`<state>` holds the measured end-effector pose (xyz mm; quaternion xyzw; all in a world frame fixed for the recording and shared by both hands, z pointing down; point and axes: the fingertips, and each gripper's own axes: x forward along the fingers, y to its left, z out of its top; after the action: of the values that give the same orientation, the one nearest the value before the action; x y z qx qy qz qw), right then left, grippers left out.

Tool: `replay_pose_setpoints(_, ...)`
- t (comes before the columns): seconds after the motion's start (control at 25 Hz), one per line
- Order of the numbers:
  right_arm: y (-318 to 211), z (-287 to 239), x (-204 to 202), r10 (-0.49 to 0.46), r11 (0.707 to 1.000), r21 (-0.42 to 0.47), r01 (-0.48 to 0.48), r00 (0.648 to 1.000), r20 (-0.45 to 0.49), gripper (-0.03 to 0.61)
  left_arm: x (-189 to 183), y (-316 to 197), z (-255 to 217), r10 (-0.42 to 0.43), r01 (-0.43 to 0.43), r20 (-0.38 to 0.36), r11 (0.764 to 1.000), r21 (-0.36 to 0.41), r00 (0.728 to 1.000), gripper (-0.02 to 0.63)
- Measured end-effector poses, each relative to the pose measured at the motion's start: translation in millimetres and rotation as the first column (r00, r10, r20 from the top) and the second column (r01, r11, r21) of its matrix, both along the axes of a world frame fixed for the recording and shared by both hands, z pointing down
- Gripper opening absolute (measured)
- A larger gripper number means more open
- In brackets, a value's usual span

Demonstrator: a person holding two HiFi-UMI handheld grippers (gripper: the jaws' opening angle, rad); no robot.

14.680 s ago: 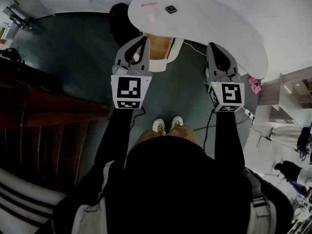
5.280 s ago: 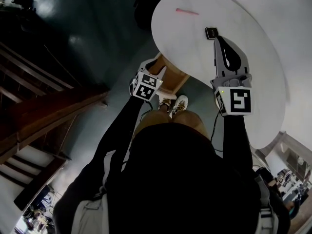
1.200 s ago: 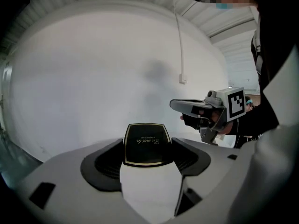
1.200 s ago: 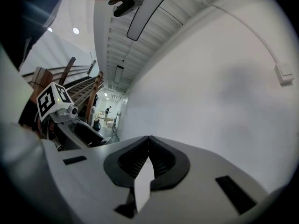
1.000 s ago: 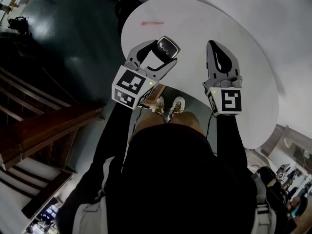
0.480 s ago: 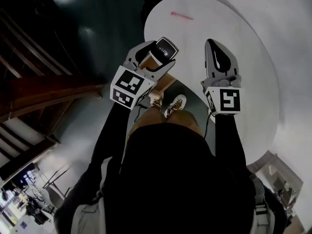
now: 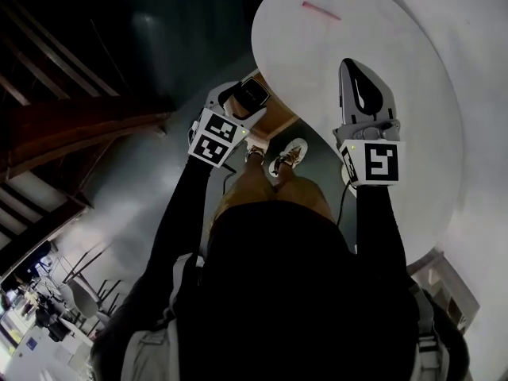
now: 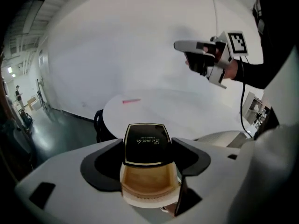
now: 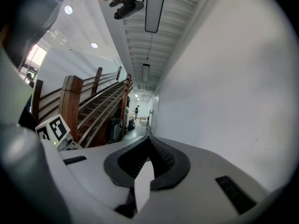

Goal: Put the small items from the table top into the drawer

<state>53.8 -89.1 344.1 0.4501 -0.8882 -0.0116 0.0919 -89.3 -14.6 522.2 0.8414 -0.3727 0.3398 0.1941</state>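
Note:
My left gripper (image 7: 242, 94) is shut on a small black box with gold lettering (image 8: 145, 143). It holds the box right over the open wooden drawer (image 8: 147, 183), which sticks out at the white table's left edge (image 7: 278, 124). A thin pink item (image 7: 320, 10) lies on the far part of the round white table (image 7: 413, 133), also seen as the pink item (image 8: 131, 100) past the box. My right gripper (image 7: 357, 74) hovers above the table top, shut, with nothing between its jaws (image 9: 149, 146).
The person's shoes (image 7: 286, 155) stand on the dark floor beside the drawer. A wooden staircase (image 7: 71, 125) rises at the left. In the right gripper view the left gripper's marker cube (image 9: 53, 129) shows before the stairs; a white wall fills the right.
My left gripper has carried the black box left and down, from above the table to over the open drawer. The right gripper has stayed shut above the table.

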Motion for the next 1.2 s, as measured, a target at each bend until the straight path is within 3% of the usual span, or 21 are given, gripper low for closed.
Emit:
replay_pose_setpoints(0.16,-3,13,-3,0.001,1.000,-0.029,-0.001,1.000,-0.020,0.026,-13,13,69,0.043,-0.032,0.085,0.992,-0.124,0.995,0.336)
replay_pose_setpoints(0.32,-5,24,1,0.004,0.998,-0.060,-0.007,0.998,-0.055,0.026,-2,12,121,0.107,-0.080,0.119,0.974,-0.213,0.987,0.336)
replay_pose_setpoints(0.76,-3,46,10,0.023,0.994,-0.107,-0.033,0.995,-0.101,0.026,8,-12,191,0.219,-0.158,0.219,0.952,-0.263,0.951,0.337)
replay_pose_setpoints(0.96,-1,50,12,0.026,0.993,-0.113,-0.040,0.992,-0.126,0.026,8,-3,207,0.336,-0.255,0.305,0.927,-0.275,0.891,0.337)
replay_pose_setpoints(1.2,-3,53,8,0.021,0.992,-0.118,-0.037,0.991,-0.133,0.026,9,5,220,0.417,-0.324,0.412,0.905,-0.277,0.810,0.337)
